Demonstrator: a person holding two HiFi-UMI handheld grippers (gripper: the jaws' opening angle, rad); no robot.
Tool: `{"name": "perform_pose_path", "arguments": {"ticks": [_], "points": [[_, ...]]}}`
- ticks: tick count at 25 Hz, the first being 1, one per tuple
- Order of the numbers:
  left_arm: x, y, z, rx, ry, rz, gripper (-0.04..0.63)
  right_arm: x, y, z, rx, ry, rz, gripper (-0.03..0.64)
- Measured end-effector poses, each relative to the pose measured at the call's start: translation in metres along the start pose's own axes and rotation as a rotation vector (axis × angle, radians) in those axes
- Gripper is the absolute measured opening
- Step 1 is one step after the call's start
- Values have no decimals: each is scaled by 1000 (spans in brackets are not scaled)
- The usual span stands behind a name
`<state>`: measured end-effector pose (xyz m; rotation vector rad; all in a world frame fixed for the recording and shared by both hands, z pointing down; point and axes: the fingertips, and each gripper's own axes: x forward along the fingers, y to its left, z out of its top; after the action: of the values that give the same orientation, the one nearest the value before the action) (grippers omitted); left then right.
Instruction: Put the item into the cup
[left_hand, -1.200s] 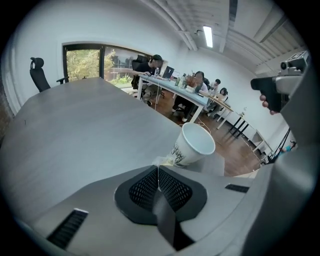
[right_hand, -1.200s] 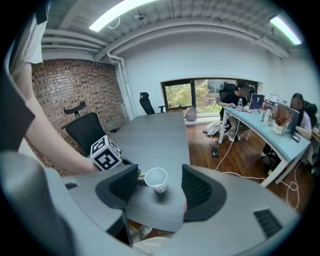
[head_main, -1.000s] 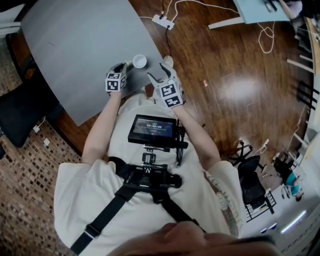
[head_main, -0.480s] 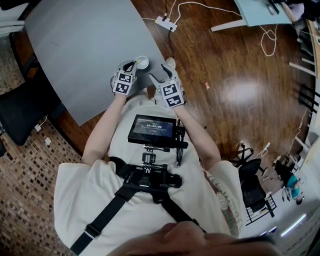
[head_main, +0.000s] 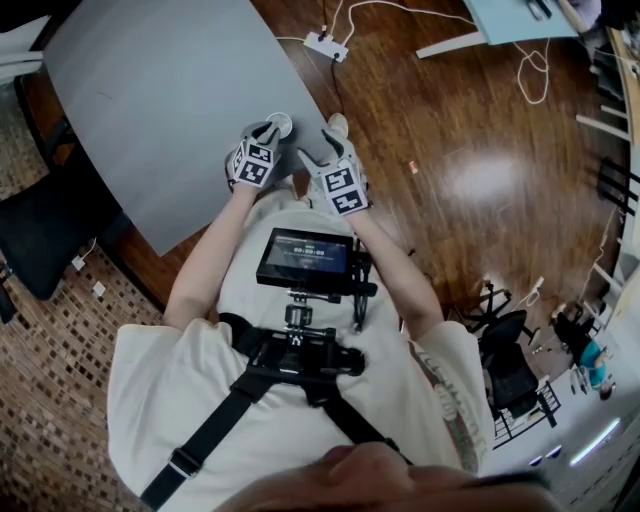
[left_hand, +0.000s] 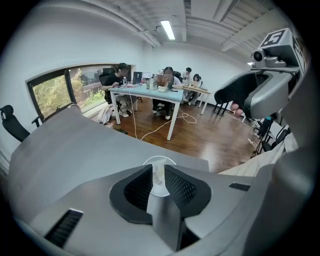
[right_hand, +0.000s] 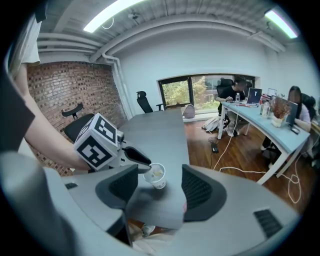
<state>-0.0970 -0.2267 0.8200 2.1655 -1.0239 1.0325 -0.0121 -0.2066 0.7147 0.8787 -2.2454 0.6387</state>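
Note:
A small white paper cup (head_main: 283, 122) stands near the corner of the grey table (head_main: 150, 90). My left gripper (head_main: 268, 129) hangs over its rim, jaws opening with a narrow gap. Through that gap in the left gripper view I see the cup (left_hand: 159, 159) below. In the right gripper view the cup (right_hand: 157, 178) holds a pale yellowish item (right_hand: 155, 172), and the left gripper (right_hand: 141, 161) tips touch its near rim. The pads press on nothing. My right gripper (head_main: 318, 143) stands open just right of the cup, off the table's edge, with nothing in it.
The table's edge runs close beside the cup, with wood floor to the right. A power strip (head_main: 327, 43) and cables lie on the floor beyond. A black chair (head_main: 40, 235) stands at the left. People sit at a light blue desk (left_hand: 150, 91) far off.
My left gripper has moved right from beside the cup to over its rim, covering part of it. The right gripper has stayed in place.

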Motion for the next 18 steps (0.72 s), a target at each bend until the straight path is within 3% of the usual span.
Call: {"name": "perform_pose_path", "arguments": {"ticks": [7, 18], "points": [[1, -2, 1, 11, 5, -10, 86, 0, -3, -1, 6, -2, -8, 290], [-24, -12, 23, -43, -83, -33, 86, -7, -25, -2, 30, -50, -57, 290]]}}
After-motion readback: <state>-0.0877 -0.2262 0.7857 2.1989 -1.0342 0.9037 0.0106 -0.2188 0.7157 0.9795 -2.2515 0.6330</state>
